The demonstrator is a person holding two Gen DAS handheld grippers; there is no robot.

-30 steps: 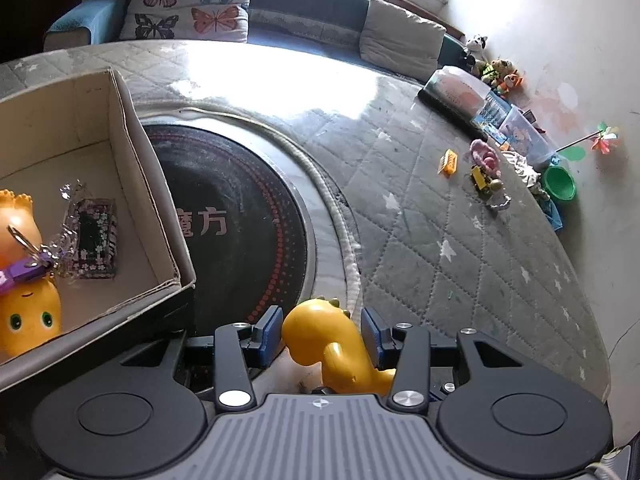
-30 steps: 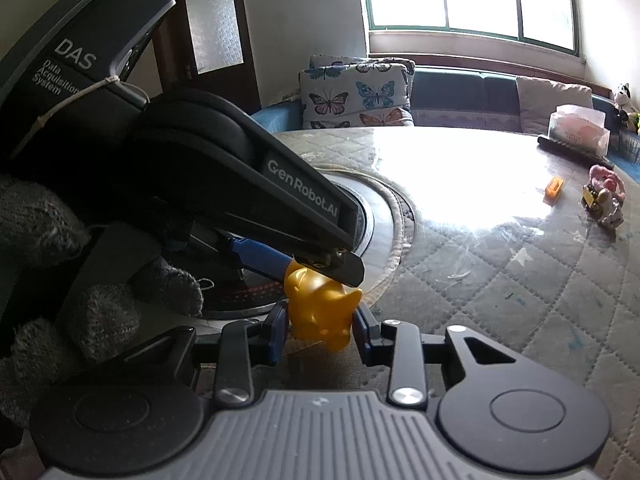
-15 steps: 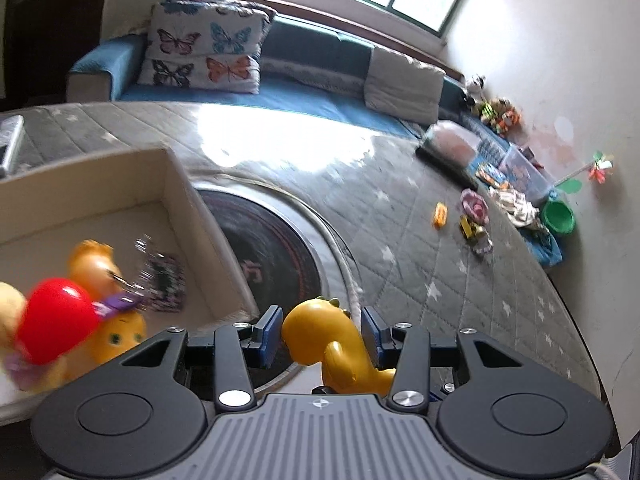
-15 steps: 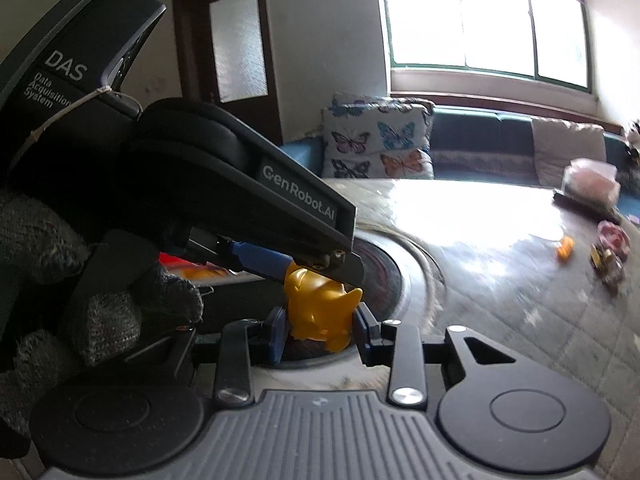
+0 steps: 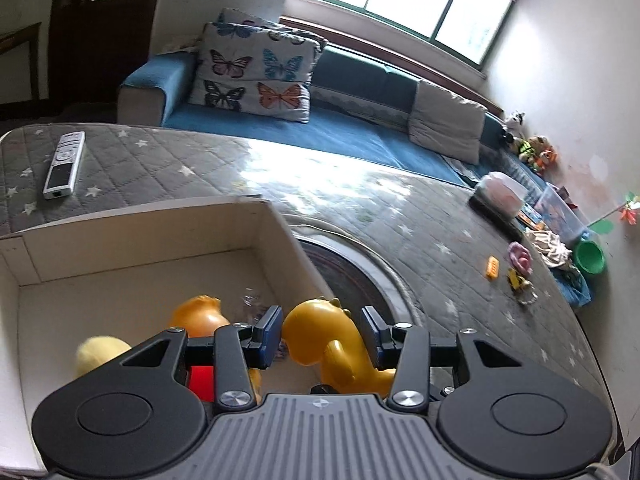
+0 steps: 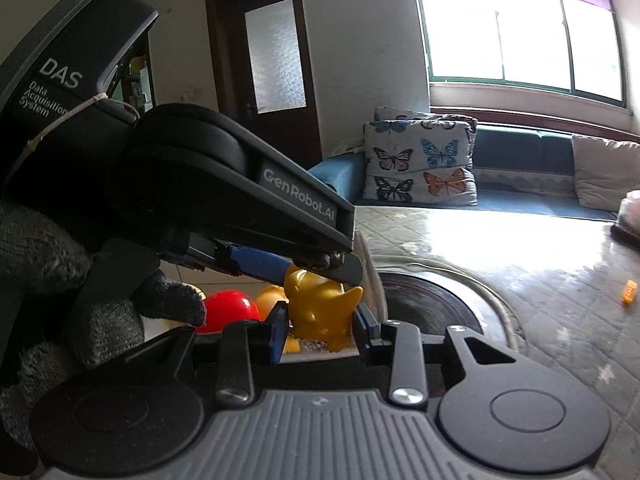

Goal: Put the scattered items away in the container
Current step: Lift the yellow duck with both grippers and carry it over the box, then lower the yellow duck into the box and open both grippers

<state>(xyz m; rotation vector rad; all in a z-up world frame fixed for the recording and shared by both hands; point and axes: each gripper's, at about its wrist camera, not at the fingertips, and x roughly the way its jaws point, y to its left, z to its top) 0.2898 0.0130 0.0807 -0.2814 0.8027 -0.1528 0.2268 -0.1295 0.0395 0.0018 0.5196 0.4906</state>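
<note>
A yellow dinosaur toy (image 5: 324, 336) sits between the fingers of both grippers. My left gripper (image 5: 320, 332) is shut on it, held above the right wall of the cardboard box (image 5: 132, 220). My right gripper (image 6: 320, 326) is shut on the same toy (image 6: 320, 308) from the other side. In the box lie an orange toy (image 5: 196, 312), a pale yellow toy (image 5: 100, 354) and a red ball (image 6: 228, 310).
A remote control (image 5: 64, 164) lies on the quilted table behind the box. Small toys (image 5: 516, 264) and an orange piece (image 5: 493, 268) lie at the table's right edge. A dark round plate (image 5: 344, 272) is set in the table's middle. A sofa stands behind.
Both grippers have lifted the yellow dinosaur toy and carried it left, from beside the box to above its right wall. The box contents now lie below the left gripper.
</note>
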